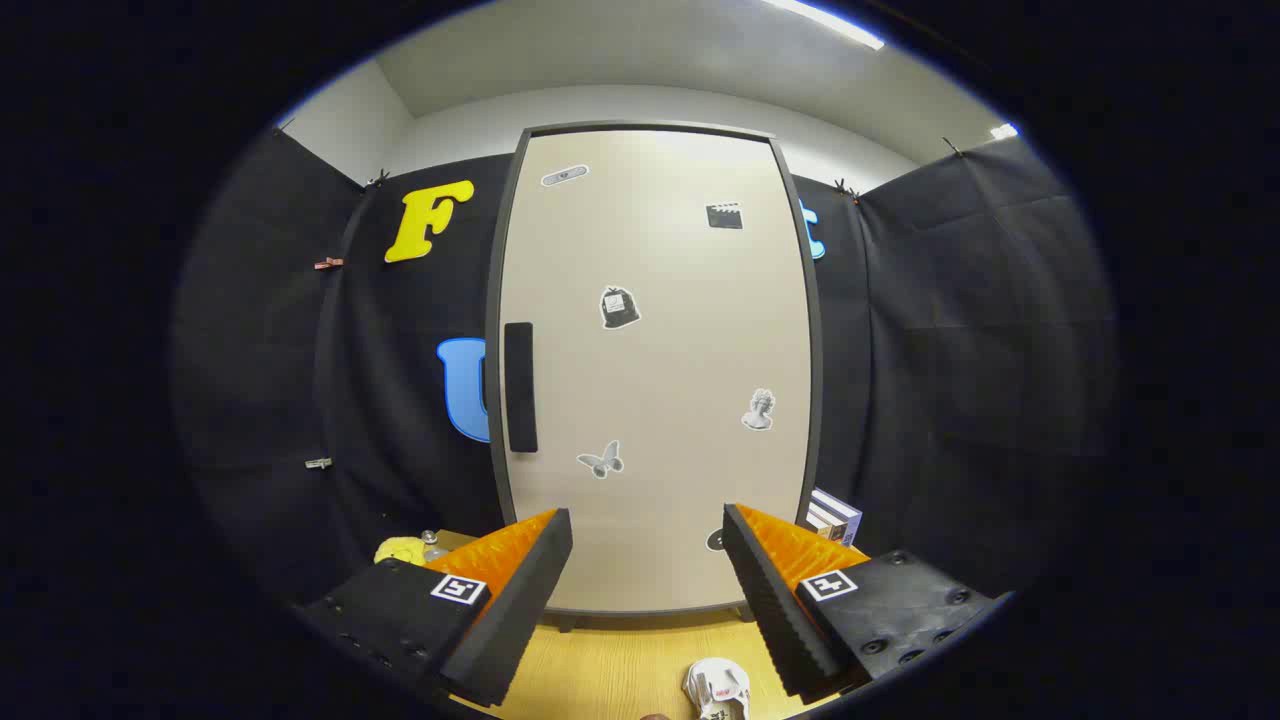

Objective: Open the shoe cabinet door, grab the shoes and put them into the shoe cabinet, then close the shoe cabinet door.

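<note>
The gripper [648, 530] has its fingers wide apart, and nothing is between them. They point at the cabinet [655, 370], which stands upright at the back of the desk [620, 665]. Its door is shut. A dark handle [520, 387] runs up and down near the door's left edge. Little stickers [620, 307] dot the door. A white shoe [718, 688] lies on the desk near the front, low down between the fingers and closer to the right one. A yellow thing [400, 549] sits at the left side of the desk, beside the cabinet. Some boxes [833, 515] sit at the right side, just by the cabinet.
</note>
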Action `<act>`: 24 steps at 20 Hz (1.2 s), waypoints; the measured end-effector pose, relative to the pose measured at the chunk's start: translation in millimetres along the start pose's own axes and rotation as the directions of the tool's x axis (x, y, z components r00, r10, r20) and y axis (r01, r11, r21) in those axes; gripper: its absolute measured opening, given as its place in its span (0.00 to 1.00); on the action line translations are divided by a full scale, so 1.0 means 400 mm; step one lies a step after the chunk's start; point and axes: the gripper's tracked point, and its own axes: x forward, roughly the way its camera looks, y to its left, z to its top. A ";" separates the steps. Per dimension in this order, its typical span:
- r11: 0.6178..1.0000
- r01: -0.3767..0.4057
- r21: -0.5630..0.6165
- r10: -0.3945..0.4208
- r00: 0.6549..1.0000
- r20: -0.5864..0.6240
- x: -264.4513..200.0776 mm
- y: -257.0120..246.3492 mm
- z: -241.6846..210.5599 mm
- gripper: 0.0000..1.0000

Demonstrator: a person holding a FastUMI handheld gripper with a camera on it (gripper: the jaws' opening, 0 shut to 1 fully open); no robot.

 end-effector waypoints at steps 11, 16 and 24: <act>0.999 -0.034 0.001 0.034 0.999 -0.031 -0.021 0.071 -0.031 0.98; 0.999 -0.035 0.004 0.035 0.999 -0.028 -0.025 0.074 -0.028 0.98; 1.000 -0.020 0.020 0.021 0.999 -0.033 -0.027 0.069 -0.022 0.98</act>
